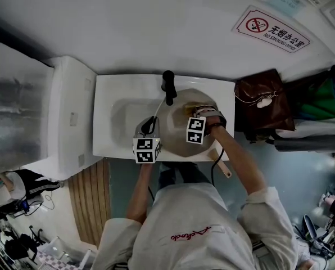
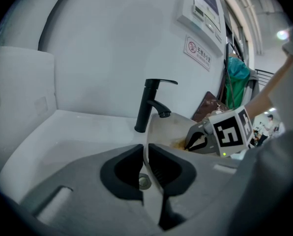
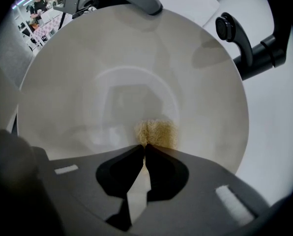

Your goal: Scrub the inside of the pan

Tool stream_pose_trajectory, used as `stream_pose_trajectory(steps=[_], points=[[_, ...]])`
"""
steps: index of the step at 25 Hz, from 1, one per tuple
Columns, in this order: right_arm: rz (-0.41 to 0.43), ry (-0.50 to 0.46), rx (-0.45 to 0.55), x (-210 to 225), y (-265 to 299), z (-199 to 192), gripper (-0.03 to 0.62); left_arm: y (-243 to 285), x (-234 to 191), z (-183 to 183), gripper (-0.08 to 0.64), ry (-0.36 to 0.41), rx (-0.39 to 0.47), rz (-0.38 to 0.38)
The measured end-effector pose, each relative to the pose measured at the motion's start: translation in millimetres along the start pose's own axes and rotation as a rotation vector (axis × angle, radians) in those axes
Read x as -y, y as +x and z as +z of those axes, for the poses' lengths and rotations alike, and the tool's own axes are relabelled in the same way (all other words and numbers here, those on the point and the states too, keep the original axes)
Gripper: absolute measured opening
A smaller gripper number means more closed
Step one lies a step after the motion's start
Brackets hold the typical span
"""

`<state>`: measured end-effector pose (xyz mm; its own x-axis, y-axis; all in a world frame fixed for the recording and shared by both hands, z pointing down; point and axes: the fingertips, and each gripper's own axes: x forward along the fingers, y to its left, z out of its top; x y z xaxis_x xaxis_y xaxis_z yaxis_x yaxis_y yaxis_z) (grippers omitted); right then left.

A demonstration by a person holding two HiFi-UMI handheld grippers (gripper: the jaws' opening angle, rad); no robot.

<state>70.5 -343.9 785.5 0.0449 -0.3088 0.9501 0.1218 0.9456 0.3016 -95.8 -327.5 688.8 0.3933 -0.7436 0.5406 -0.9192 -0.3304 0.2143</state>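
A pale round pan point(image 1: 181, 122) sits tilted in the white sink point(image 1: 108, 117), its wooden handle point(image 1: 221, 165) reaching over the front edge. My left gripper point(image 1: 149, 126) is shut on the pan's left rim; in the left gripper view the thin rim point(image 2: 147, 154) runs between the closed jaws point(image 2: 146, 149). My right gripper point(image 1: 197, 115) is inside the pan, shut on a yellow-brown scrub pad point(image 3: 156, 132) pressed against the pan's inner surface point(image 3: 131, 77). The right gripper's point(image 3: 145, 145) jaws meet on the pad. The right gripper's marker cube point(image 2: 231, 128) shows in the left gripper view.
A black faucet point(image 1: 168, 86) stands at the sink's back edge, close over the pan rim. The drain point(image 2: 144, 182) lies below the left jaws. A brown bag point(image 1: 263, 103) rests right of the sink, a white box point(image 1: 69, 117) stands left.
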Motion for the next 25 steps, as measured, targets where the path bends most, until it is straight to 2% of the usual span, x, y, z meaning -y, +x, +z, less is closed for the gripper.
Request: stream_pose_trajectory(steps=[10,25], points=[[0.047,-0.035,-0.014,-42,-3,-12,0.023,1,0,0,0.034,-0.001,-0.004,0.004],[0.104,-0.113,-0.016,-94,-10,-4,0.023,2,0,-1,0.035,0.012,-0.010,0.002]])
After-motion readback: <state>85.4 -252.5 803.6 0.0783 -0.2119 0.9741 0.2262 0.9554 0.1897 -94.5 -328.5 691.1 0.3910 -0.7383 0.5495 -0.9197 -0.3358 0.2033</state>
